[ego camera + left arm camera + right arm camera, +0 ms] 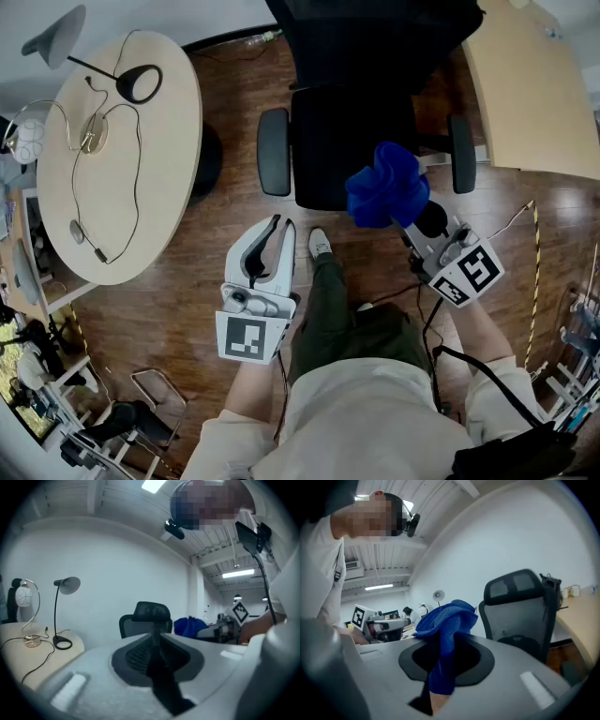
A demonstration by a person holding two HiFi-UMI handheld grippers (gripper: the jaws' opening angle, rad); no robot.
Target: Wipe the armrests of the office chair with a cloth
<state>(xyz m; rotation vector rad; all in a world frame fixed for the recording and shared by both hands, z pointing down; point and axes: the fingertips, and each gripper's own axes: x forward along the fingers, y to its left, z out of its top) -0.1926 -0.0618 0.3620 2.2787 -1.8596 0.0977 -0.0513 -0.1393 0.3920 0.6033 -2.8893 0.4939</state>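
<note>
Head view: the chair [352,141] (black, mesh-backed) stands at 12 o'clock. The right gripper [412,220] is clamped on a bunched blue cloth [386,185] at the seat's 5 o'clock corner, near the armrest [460,155] at 3 o'clock. The left gripper [276,227], at the seat's 7 o'clock, has its jaws together on nothing.

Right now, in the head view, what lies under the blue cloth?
The blue cloth, shut in the right gripper, hangs above the chair seat at its front corner and the wooden floor. It hides the jaw tips and that seat corner. The armrest beside it is uncovered.
</note>
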